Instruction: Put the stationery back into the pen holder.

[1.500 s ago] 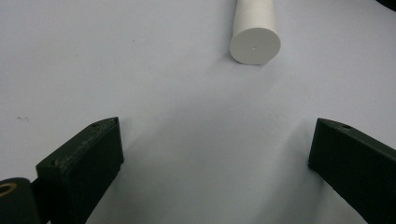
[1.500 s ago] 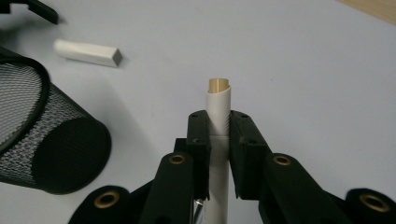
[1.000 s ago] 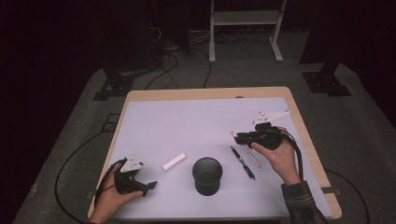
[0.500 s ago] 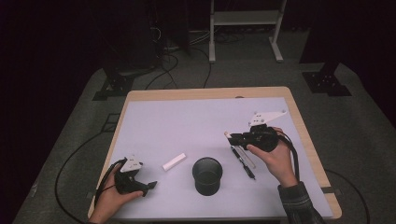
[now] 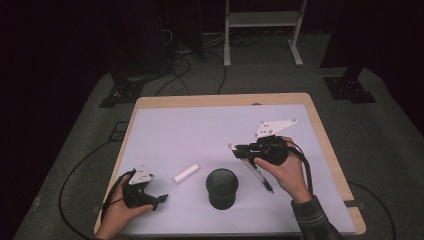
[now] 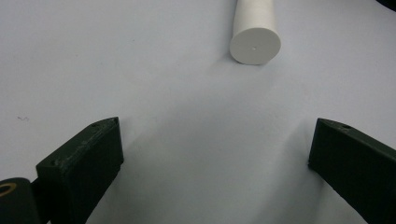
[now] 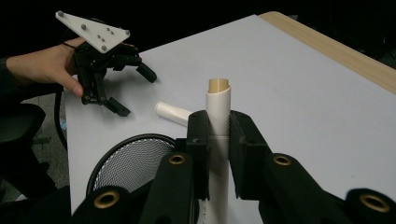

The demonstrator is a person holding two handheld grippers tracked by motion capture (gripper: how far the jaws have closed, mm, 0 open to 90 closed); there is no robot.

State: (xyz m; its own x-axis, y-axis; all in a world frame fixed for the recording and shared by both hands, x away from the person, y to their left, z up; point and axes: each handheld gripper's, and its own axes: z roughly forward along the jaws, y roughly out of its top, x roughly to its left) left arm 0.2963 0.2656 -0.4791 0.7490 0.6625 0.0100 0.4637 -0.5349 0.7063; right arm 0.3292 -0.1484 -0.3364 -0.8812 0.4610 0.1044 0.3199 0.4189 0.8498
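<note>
White pen [image 7: 218,116] sits clamped in the right tool [image 7: 218,140], its long axis running up between the black pads, tan tip ahead, raised above the bench [image 5: 190,130] beside the mesh cup [image 5: 221,187]. Left tool [image 5: 145,192] rests low, pads apart.

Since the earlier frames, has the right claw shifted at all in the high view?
Yes. The right claw, shut on a white pen, has moved left, closer to the black mesh cup, leaving the black pen on the table.
</note>
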